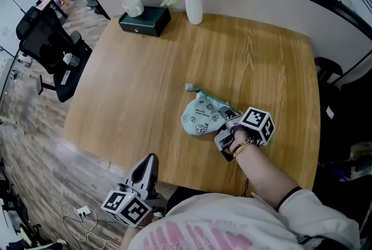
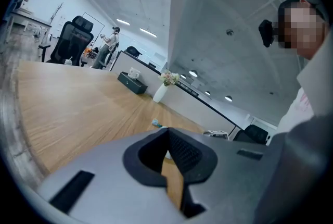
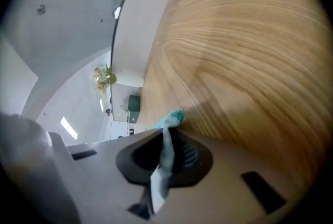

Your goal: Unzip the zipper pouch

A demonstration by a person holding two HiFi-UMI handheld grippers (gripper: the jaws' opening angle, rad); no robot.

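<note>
A pale teal zipper pouch [image 1: 203, 114] with small printed figures lies crumpled near the middle of the wooden table [image 1: 133, 103]. My right gripper [image 1: 228, 125] sits at the pouch's right end, shut on a fold of its fabric. In the right gripper view a strip of the pouch [image 3: 165, 158] runs pinched between the closed jaws of the right gripper [image 3: 165, 140], and its teal tip pokes out beyond them. My left gripper [image 1: 150, 164] hangs off the table's near edge, shut and empty. In the left gripper view its jaws [image 2: 167, 137] point across the table toward the distant pouch [image 2: 157, 124].
A dark green tissue box [image 1: 144, 20] and a white vase of flowers [image 1: 193, 7] stand at the table's far edge. A black office chair [image 1: 55, 51] is to the left of the table. Cables [image 1: 81, 214] lie on the floor at the lower left.
</note>
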